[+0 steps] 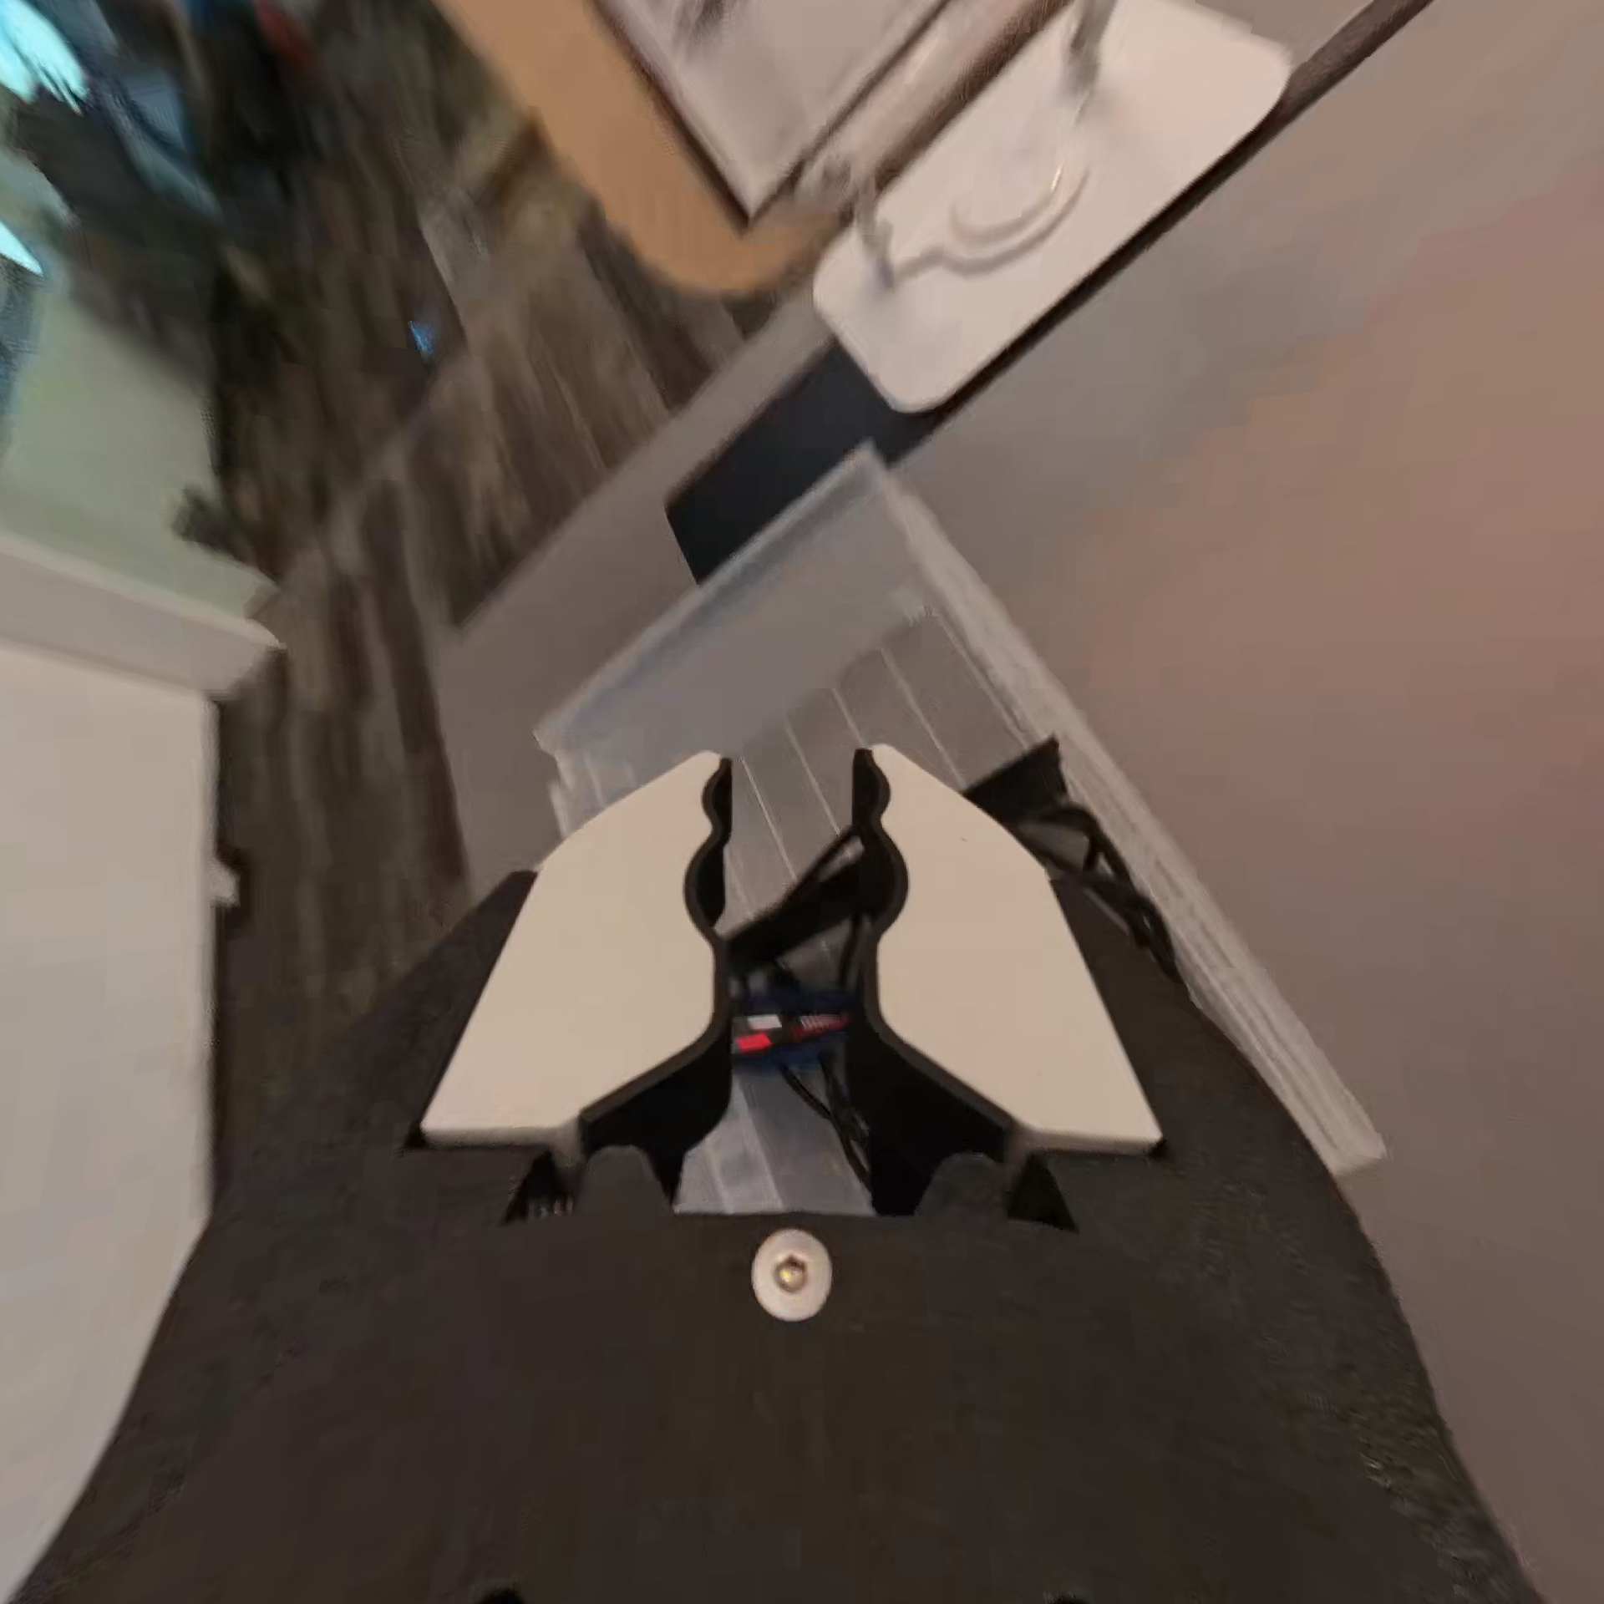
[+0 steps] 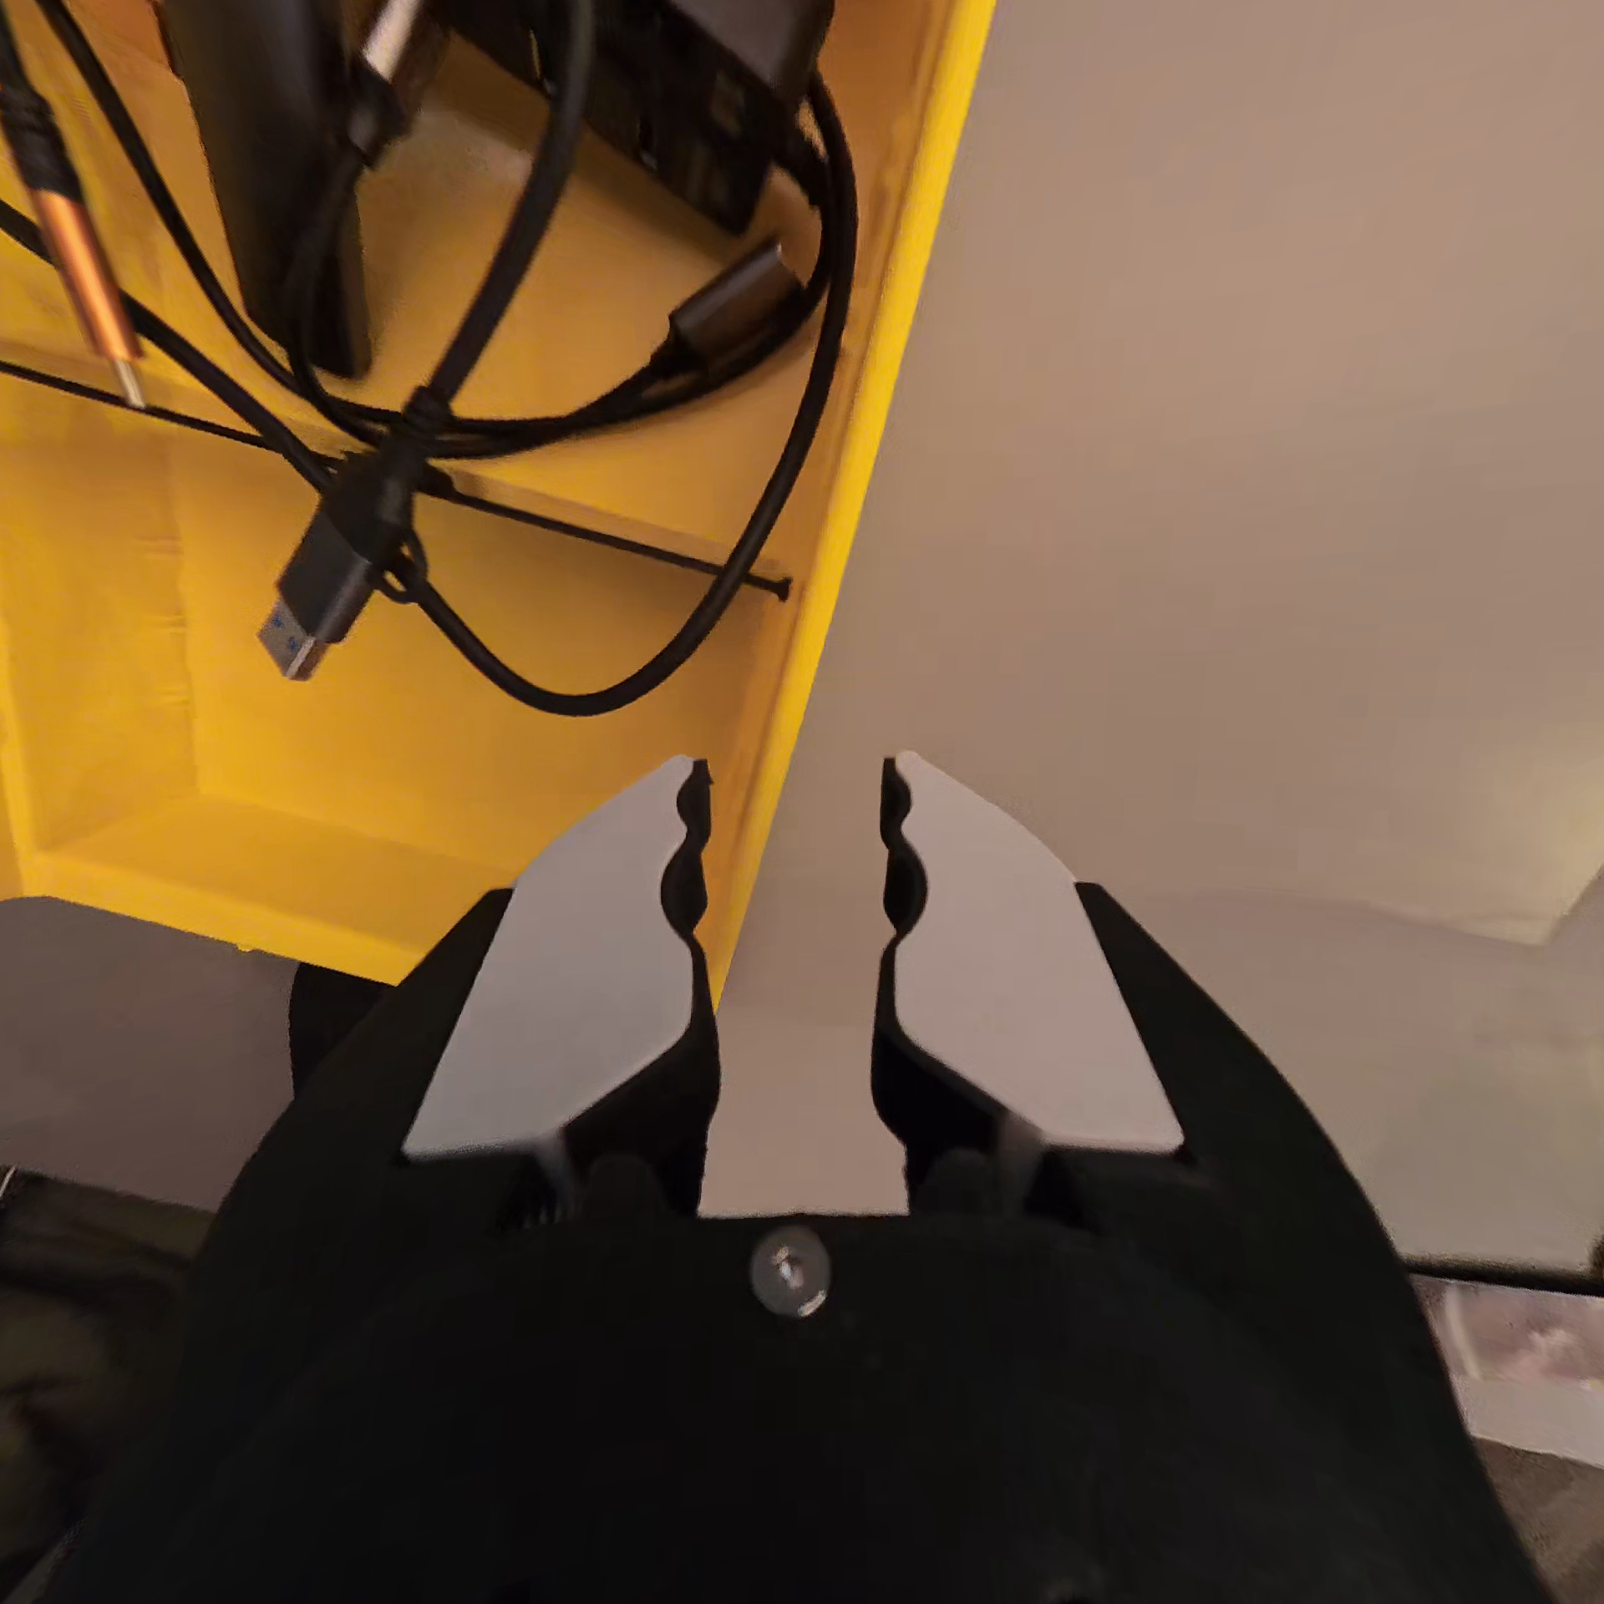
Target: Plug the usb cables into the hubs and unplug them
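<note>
Yellow tray [image 2: 868, 434] holds black cables [image 2: 555, 434]; right gripper [image 2: 796, 772] jaws parted.

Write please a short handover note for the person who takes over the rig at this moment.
Left gripper: open, empty, over a clear plastic bin with black cables inside.
Right gripper: open, empty, over the table beside the yellow box.
In the yellow box: a black USB-A plug, loose; a copper-coloured plug; a dark hub; tangled black cable.
Done: no plugged connection is clearly visible; the picture is blurred.
Left: pick a plug, insert it in a hub, then unplug.
</note>
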Demonstrator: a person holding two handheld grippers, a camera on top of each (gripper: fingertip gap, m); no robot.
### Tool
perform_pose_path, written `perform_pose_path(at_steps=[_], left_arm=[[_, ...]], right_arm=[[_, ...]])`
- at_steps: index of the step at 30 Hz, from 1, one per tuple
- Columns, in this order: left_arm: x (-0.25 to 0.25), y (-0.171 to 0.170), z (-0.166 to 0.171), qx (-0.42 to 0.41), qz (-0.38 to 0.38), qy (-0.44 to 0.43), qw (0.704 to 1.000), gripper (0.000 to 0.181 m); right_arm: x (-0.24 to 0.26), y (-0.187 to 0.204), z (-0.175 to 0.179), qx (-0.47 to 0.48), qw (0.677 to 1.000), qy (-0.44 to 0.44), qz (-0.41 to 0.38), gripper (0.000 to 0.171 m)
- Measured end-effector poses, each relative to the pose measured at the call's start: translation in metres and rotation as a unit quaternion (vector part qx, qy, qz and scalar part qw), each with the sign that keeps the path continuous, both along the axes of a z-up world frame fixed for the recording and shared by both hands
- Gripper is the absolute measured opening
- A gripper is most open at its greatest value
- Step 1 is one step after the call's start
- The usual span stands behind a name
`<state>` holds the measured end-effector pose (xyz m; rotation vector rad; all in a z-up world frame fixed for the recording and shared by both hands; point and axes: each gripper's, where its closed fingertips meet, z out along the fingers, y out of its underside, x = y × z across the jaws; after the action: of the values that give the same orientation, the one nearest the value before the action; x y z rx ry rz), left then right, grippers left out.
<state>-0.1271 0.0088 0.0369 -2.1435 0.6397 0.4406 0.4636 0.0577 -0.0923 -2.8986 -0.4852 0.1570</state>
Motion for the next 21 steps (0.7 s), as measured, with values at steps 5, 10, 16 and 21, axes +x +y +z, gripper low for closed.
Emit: perform_pose_path(at_steps=[5, 10, 16, 21], left_arm=[[-0.065, -0.006, -0.029, -0.079, 0.091, -0.085, 0.989, 0.034], [-0.125, -0.028, -0.072, -0.185, 0.206, -0.105, 0.955, 0.05], [-0.15, -0.036, -0.109, -0.257, 0.246, -0.157, 0.921, 0.044], [-0.161, -0.047, -0.131, -0.305, 0.266, -0.152, 0.902, 0.036]], right_arm=[[-0.001, 0.0, -0.023, -0.046, 0.999, -0.018, 0.008, 0.034], [-0.013, -0.005, -0.035, -0.093, 0.996, -0.004, 0.018, 0.01], [-0.013, -0.006, -0.036, -0.102, 0.995, -0.007, 0.004, 0.009], [-0.021, -0.01, -0.035, -0.117, 0.993, -0.007, 0.011, 0.009]])
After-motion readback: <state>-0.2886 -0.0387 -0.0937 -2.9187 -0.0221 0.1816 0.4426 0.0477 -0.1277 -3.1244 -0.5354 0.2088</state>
